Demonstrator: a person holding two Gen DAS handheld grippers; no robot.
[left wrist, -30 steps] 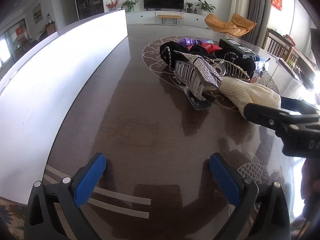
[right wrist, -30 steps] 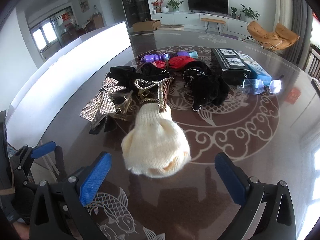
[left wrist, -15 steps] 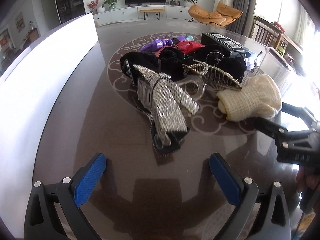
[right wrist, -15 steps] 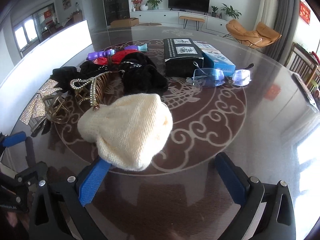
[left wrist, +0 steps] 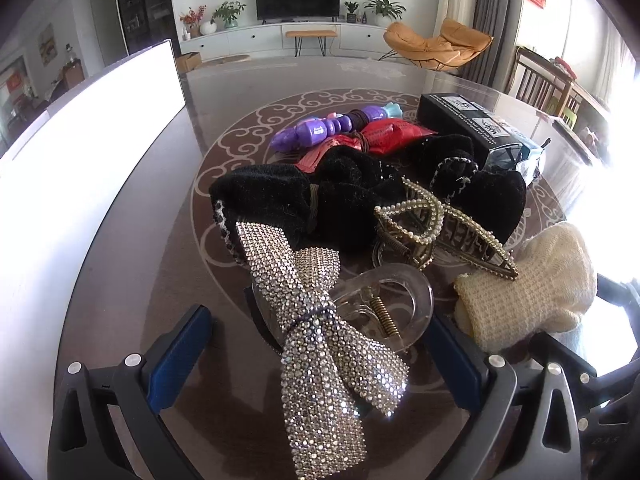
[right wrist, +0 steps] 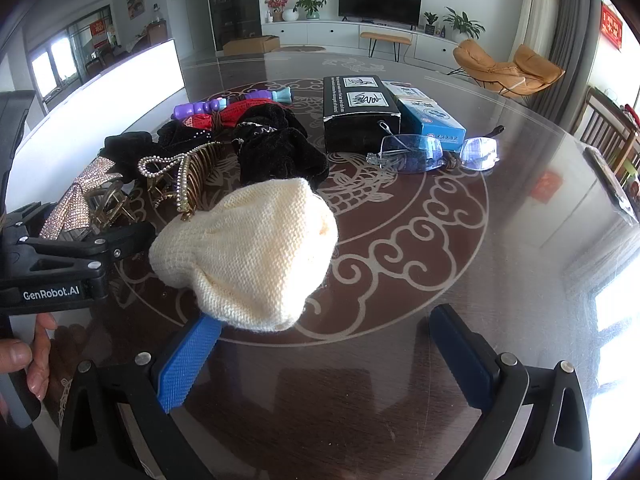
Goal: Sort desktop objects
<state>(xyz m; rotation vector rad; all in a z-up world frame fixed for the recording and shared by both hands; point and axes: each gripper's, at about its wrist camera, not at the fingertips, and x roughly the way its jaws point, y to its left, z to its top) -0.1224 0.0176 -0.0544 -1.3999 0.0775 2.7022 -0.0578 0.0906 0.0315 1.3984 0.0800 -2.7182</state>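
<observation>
A rhinestone bow hair clip point(left wrist: 320, 336) lies between the open fingers of my left gripper point(left wrist: 316, 356); it also shows at the left in the right wrist view point(right wrist: 76, 200). Behind it lie a clear claw clip point(left wrist: 384, 304), a gold pearl claw clip point(left wrist: 436, 228) and black scrunchies point(left wrist: 320, 196). A cream knitted pouch point(right wrist: 248, 252) lies just ahead of my open right gripper point(right wrist: 324, 352), its near edge over the left finger point(right wrist: 188, 360). The pouch also shows in the left wrist view point(left wrist: 532, 292).
Further back lie a purple toy point(right wrist: 200, 108), a red pouch point(left wrist: 384, 132), a black box point(right wrist: 360, 112), a blue box point(right wrist: 432, 120) and glasses point(right wrist: 436, 152). The glass-topped table point(right wrist: 440, 260) runs right. A white panel point(left wrist: 80, 152) stands along its left side.
My left gripper has moved forward and right until the rhinestone bow clip lies between its fingers. My right gripper has closed in on the cream pouch. Both stay open.
</observation>
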